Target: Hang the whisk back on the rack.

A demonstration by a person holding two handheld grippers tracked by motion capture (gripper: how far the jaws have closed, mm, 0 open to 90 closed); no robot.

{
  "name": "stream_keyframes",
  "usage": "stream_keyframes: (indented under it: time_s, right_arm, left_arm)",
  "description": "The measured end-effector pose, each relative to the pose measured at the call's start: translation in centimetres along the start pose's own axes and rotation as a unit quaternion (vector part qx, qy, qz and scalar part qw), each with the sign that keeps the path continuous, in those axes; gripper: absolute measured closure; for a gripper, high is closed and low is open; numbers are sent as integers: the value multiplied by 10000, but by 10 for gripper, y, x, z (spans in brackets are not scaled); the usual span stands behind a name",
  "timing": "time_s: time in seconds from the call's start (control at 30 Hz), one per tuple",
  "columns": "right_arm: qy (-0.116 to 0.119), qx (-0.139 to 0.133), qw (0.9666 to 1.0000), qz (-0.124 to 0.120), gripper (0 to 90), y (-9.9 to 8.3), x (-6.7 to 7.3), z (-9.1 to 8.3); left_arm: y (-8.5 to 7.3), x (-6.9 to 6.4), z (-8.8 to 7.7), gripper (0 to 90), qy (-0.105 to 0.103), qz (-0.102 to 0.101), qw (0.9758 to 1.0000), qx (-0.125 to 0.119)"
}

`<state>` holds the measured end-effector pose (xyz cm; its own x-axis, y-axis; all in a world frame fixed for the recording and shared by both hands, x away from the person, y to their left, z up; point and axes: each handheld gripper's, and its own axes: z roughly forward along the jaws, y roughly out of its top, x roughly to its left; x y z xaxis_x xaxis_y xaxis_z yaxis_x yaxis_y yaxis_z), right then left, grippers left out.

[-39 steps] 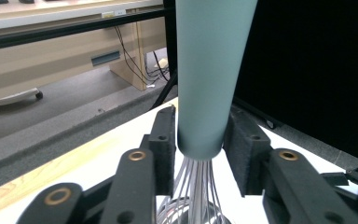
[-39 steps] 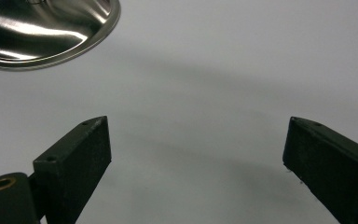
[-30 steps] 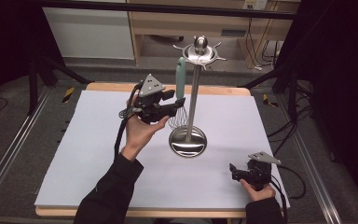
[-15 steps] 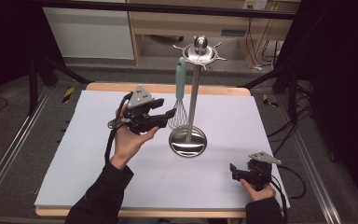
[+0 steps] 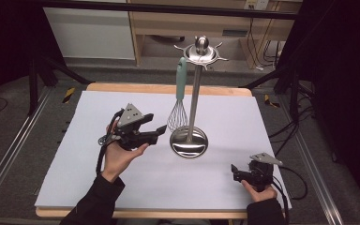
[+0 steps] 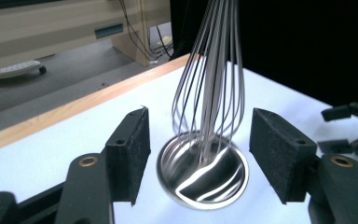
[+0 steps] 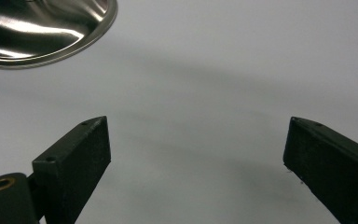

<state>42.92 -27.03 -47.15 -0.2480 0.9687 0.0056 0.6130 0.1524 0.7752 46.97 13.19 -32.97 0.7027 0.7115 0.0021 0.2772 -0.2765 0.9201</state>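
The whisk (image 5: pixel 178 115) has thin shiny metal wires and a matt teal handle, looks like plastic. Stand (image 5: pixel 193 93) is polished steel, its base (image 6: pixel 202 173) mirror-glossy. Gripper pads (image 6: pixel 133 147) are rough black foam. The table (image 5: pixel 122 197) cover's smooth matt white, wood edge.

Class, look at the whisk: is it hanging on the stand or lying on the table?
Hanging. The whisk dangles by its handle from the stand, wires down, clear of the table.

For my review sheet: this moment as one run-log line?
whisk: hanging on stand | left tongs: just opening, empty, beside whisk | right tongs: open, empty
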Motion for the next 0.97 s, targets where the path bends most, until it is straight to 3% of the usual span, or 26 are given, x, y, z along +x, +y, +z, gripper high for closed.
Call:
stream_keyframes:
  time_s: [0.27, 0.5, 0.73, 0.87, 0.97]
  right_arm:
    - [8, -18, 10000, 38, 72, -1, -1, -1]
    - [-49, 33, 10000, 54, 65, -2, -2, -1]
    - [-204, 117, 9997, -20, 61, -4, -5, 2]
    - [-227, 150, 9996, 32, 59, -5, -8, 2]
    - [-222, 191, 9996, 17, 59, -6, -9, 4]
  left_arm:
    - [-33, 7, -4, 352, 108, -72, 9997, 226]
    - [-66, 22, -11, 331, 281, -141, 9982, 507]
    - [-99, 40, -19, 306, 580, -387, 9947, 754]
    - [-116, 50, -24, 294, 730, -597, 9926, 760]
    - [-130, 59, -28, 295, 878, -741, 9897, 851]
